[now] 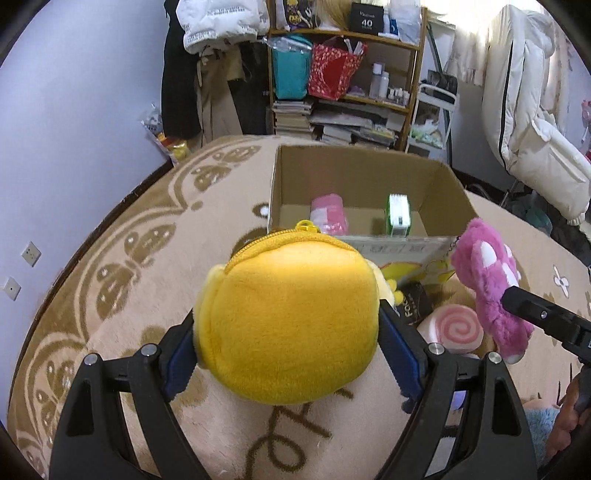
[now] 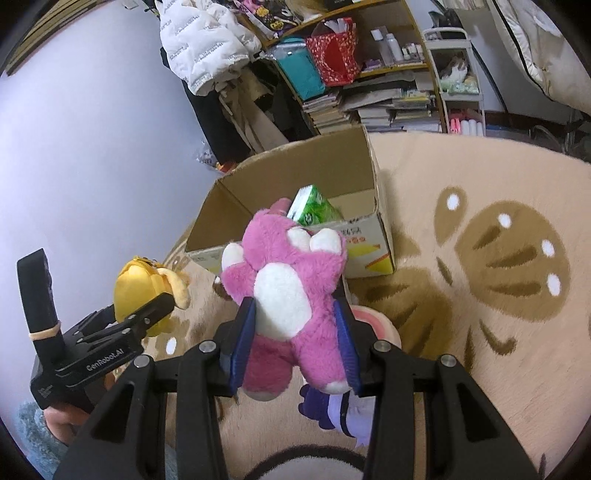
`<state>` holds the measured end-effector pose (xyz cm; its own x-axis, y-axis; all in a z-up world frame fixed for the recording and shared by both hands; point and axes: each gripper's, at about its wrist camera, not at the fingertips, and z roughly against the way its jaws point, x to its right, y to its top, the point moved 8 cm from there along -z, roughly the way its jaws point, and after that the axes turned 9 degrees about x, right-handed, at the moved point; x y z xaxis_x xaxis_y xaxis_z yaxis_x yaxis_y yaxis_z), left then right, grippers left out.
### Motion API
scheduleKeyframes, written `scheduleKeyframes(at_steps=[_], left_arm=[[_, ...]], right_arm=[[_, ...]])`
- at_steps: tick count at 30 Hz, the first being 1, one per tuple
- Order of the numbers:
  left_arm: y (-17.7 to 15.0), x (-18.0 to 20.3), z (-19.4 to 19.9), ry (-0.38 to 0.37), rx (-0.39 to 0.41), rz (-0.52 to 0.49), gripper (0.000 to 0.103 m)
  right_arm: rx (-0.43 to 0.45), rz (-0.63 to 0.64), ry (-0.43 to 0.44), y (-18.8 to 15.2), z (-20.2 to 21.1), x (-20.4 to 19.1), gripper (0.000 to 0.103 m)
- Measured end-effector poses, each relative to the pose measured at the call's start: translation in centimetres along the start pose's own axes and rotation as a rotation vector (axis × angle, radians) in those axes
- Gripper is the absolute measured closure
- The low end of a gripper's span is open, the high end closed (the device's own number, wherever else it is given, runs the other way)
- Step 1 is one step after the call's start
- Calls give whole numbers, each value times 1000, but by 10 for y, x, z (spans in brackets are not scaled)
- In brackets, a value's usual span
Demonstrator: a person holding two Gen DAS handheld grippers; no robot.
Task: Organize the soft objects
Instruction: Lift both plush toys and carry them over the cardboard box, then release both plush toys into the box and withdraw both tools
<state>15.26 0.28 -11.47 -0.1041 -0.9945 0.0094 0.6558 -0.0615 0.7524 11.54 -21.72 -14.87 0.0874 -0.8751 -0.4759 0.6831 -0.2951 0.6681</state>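
Round yellow plush zip pouch (image 1: 288, 325), zipper up, clamped between left gripper's (image 1: 288, 332) blue pads, held above rug. Pink-and-white plush bear (image 2: 288, 295), belly toward camera, clamped in right gripper (image 2: 293, 347). Open brown cardboard box (image 1: 354, 173) at 12 o'clock holds a pink pack (image 1: 328, 214) and a green-white tissue pack (image 1: 398, 216).

Home bedroom; rug (image 1: 147, 229), cluttered shelf (image 1: 343, 35), coats (image 1: 524, 110)

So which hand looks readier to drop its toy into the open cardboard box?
Probably right: its gripper holds the pink plush bear close to the cardboard box rim, while the left gripper's yellow plush pouch looks farther back.
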Motion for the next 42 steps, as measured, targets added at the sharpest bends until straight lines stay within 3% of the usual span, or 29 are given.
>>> scheduleKeyframes(at_steps=[7, 17, 31, 42], left_arm=[[28, -3, 13, 32, 81, -49, 17], [67, -3, 5, 24, 137, -38, 17], [105, -1, -26, 31, 164, -38, 17], [113, 5, -53, 1, 138, -2, 17]], right_arm=[[38, 11, 22, 20, 2, -8, 58], [68, 27, 31, 45, -4, -15, 58], [130, 58, 46, 101, -26, -30, 58], [82, 33, 9, 95, -50, -17, 58]])
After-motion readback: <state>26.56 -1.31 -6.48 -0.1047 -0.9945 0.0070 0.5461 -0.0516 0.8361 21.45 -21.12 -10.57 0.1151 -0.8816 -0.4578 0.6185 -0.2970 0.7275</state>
